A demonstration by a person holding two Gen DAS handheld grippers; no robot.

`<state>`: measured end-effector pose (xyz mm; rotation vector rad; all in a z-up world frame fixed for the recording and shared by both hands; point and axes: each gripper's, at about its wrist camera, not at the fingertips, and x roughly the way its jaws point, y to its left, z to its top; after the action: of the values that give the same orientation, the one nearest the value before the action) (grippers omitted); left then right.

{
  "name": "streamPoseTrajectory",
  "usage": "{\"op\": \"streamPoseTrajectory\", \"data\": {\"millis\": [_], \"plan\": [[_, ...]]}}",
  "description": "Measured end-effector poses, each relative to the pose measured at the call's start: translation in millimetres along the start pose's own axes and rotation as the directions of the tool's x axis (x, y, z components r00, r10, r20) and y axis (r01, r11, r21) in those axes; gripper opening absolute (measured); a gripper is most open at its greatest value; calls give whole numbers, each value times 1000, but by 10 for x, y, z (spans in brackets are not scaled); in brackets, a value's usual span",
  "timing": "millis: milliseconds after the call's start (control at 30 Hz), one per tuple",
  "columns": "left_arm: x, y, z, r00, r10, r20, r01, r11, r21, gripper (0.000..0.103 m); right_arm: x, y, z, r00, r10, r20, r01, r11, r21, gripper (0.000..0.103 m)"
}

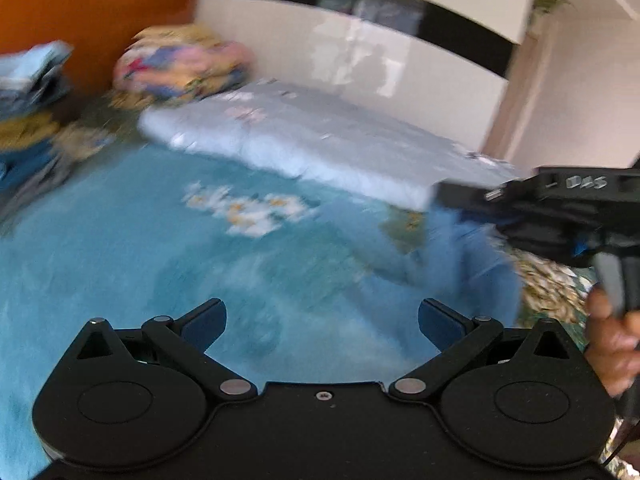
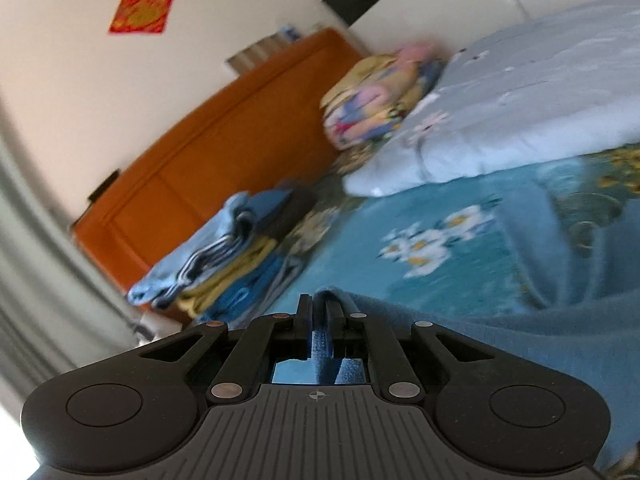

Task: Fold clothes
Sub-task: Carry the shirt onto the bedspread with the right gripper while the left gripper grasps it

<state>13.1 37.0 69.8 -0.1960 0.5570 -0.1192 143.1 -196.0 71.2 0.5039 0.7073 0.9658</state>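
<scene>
A teal-blue garment [image 1: 168, 264] with a white flower print [image 1: 248, 210] lies spread on the bed. My left gripper [image 1: 322, 320] is open and empty, hovering just above it. My right gripper [image 2: 319, 308] is shut on an edge of the blue garment [image 2: 520, 332], which drapes away to the right. In the left wrist view the right gripper [image 1: 444, 196] comes in from the right, lifting a fold of the cloth [image 1: 460, 256]. The flower print also shows in the right wrist view [image 2: 432, 244].
A stack of folded clothes [image 2: 224, 264] sits at the bed's left side by an orange wooden headboard [image 2: 208, 152]. A colourful folded quilt [image 2: 376, 100] and a pale blue duvet [image 2: 520, 112] lie at the back. A floral bedsheet [image 1: 552, 284] shows at the right.
</scene>
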Motion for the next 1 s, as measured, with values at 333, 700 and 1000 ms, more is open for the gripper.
{"op": "streamPoseTrajectory", "data": {"millis": [333, 700, 1000], "plan": [[454, -438, 76, 987, -155, -32, 157, 983, 90, 69, -119, -218, -57, 999, 36, -1, -36, 999, 40, 7], [623, -165, -33, 988, -128, -86, 126, 992, -25, 33, -296, -208, -188, 997, -78, -28, 77, 996, -53, 52], [879, 38, -111, 979, -124, -164, 98, 983, -154, 51, -729, -424, -950, 919, -376, -119, 362, 924, -122, 64]]}}
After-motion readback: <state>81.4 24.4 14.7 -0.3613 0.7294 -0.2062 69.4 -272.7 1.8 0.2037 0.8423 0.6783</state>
